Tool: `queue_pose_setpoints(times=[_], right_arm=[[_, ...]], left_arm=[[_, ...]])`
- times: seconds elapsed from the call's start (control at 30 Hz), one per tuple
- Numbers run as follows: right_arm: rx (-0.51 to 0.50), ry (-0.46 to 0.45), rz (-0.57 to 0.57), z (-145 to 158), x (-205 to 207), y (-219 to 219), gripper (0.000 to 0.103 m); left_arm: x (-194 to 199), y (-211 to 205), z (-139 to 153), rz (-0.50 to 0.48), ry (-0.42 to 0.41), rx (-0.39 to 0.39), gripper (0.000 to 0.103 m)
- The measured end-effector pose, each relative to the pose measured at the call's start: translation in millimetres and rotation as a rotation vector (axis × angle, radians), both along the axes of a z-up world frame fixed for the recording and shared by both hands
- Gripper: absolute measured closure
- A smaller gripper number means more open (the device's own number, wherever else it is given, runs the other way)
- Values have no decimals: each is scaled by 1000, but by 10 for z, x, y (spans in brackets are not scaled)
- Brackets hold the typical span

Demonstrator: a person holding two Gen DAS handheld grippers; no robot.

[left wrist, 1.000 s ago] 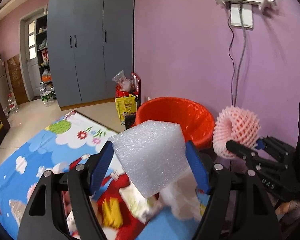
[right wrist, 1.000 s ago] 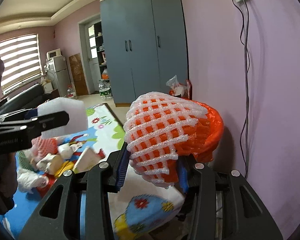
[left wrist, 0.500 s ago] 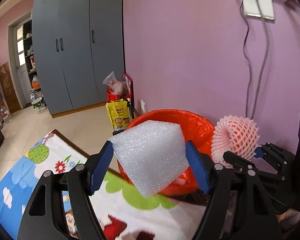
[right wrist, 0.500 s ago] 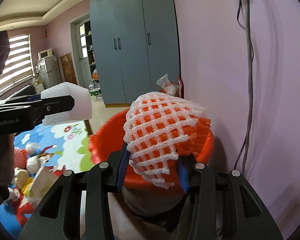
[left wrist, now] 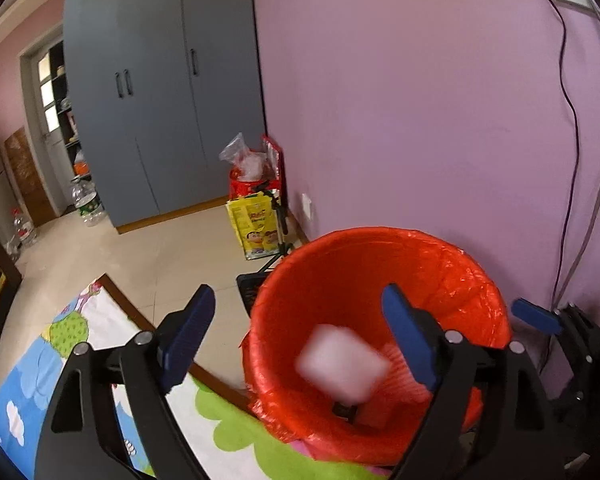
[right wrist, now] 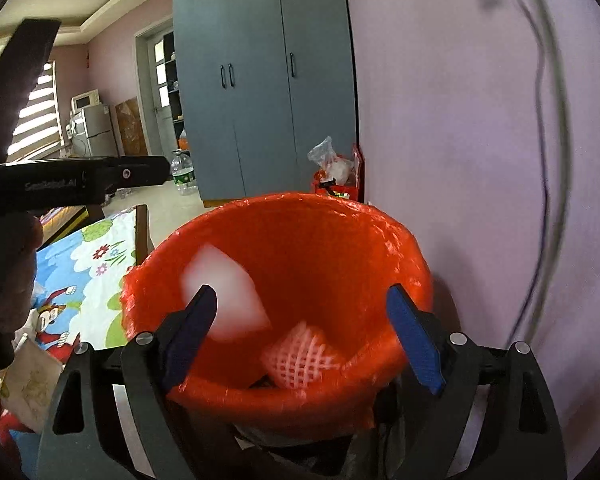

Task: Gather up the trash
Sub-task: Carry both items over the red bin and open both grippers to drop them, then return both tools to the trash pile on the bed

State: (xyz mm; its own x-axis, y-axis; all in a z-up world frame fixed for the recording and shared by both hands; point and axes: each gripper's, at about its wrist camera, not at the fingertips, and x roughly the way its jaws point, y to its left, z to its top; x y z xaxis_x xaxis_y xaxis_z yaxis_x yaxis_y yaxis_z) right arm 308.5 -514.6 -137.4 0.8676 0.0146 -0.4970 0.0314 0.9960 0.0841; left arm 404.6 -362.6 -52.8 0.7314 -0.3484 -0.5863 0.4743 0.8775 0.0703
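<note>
Both drops made: my left gripper (left wrist: 296, 336) and right gripper (right wrist: 300, 336), jaws just sprung wide and empty over the red-lined trash bin (right wrist: 404, 240), let the white foam block (left wrist: 342, 362) and pink fruit net (right wrist: 298, 354) fall below my fingers, so next I judge a return to the littered cartoon mat (left wrist: 80, 344).

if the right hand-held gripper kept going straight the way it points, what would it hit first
Probably the inside of the red-lined bin, with the pink foam net lying low in it; the open right hand-held gripper points into its mouth.
</note>
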Motion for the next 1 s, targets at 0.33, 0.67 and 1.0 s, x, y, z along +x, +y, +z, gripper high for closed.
queue_pose_setpoints(times=[0.33, 0.67, 1.0], right_arm=[[-11, -36, -17, 418, -740, 236, 21], [20, -49, -19, 720, -1577, 737, 18], [-5, -49, 43, 854, -1913, 1355, 18]], left_arm=[[-658, 527, 309, 101, -9, -44, 5], [-1714, 1399, 648, 160, -42, -90, 5], [-2473, 2408, 516, 265, -71, -47, 5]])
